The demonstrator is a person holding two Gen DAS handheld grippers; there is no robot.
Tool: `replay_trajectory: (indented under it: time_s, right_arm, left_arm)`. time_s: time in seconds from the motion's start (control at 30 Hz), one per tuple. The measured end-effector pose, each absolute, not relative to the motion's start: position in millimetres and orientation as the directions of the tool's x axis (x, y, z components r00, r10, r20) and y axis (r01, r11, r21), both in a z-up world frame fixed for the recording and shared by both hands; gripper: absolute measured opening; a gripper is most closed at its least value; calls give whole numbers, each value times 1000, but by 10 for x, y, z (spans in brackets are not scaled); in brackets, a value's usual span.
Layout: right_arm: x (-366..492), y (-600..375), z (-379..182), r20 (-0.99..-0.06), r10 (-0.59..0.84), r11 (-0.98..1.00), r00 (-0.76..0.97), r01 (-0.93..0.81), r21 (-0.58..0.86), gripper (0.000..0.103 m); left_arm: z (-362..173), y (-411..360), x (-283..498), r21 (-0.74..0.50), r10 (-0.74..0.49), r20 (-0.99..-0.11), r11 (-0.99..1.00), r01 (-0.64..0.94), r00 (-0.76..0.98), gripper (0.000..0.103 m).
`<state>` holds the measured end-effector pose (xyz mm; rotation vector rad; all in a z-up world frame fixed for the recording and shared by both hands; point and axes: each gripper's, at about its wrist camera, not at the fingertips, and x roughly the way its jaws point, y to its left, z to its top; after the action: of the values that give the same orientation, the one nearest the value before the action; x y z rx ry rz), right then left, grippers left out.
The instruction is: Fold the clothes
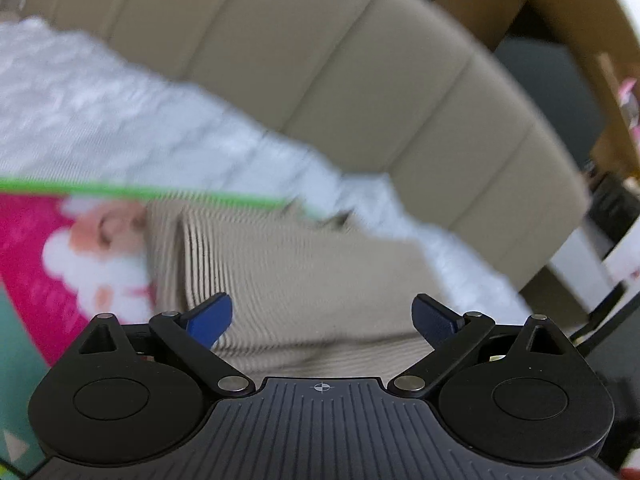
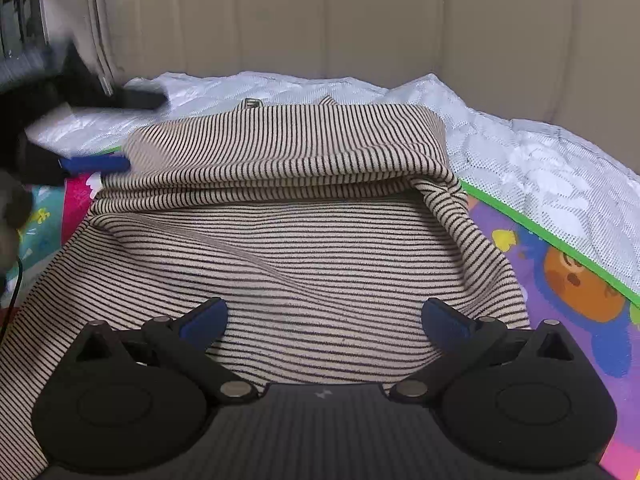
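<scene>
A beige shirt with thin black stripes (image 2: 304, 232) lies on a colourful play mat, its far part folded over toward me. My right gripper (image 2: 324, 320) is open and empty just above the shirt's near part. My left gripper (image 1: 322, 320) is open and empty over the same shirt (image 1: 288, 280), which is blurred in the left wrist view. In the right wrist view the left gripper (image 2: 96, 164) shows at the shirt's far left edge, one blue finger beside the fold.
The play mat (image 2: 568, 288) has a green border and cartoon prints. A white quilted cover (image 2: 540, 168) lies beyond it against a beige padded headboard (image 2: 360, 20). Dark furniture (image 1: 560, 92) stands at the right in the left wrist view.
</scene>
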<state>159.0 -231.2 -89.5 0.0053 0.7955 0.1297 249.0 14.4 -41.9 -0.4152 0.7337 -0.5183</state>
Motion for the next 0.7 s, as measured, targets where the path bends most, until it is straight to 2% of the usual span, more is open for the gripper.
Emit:
replay_trajectory:
  time_s: [0.17, 0.47, 0.7]
  right_arm:
    - [1611, -2321, -880, -726, 125, 991, 676, -123, 56, 103]
    - [1581, -2328, -686, -734, 150, 985, 662, -168, 51, 103]
    - [1923, -2575, -201, -567, 90, 995, 819, -46, 92, 103]
  left_arm:
    - [-469, 106, 2530, -502, -560, -557, 816, 288, 614, 99]
    - [-497, 110, 2473, -481, -552, -568, 825, 298, 610, 99]
    - [-489, 124, 2489, -485, -550, -575, 826, 289, 606, 99]
